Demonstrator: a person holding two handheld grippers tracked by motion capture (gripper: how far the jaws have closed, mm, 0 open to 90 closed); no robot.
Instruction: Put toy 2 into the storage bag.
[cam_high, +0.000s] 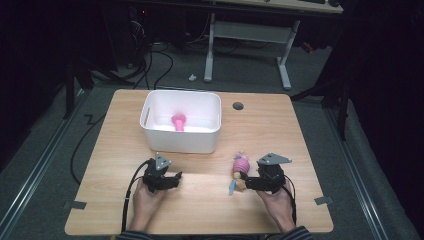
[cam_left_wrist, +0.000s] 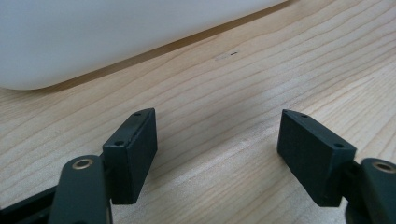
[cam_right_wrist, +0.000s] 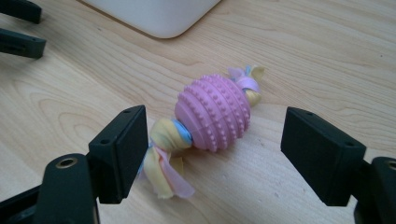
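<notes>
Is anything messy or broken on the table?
Nothing looks broken or spilled. The pink knobbly toy lies on its side on the table, outside the white bin, between the right gripper's open jaws. Its cloth ends look frayed, probably by design.

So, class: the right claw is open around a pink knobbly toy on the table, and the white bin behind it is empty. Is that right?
Not quite. The white bin is not empty: the high view shows a pink object inside it. The right claw is indeed open around the pink knobbly toy.
</notes>
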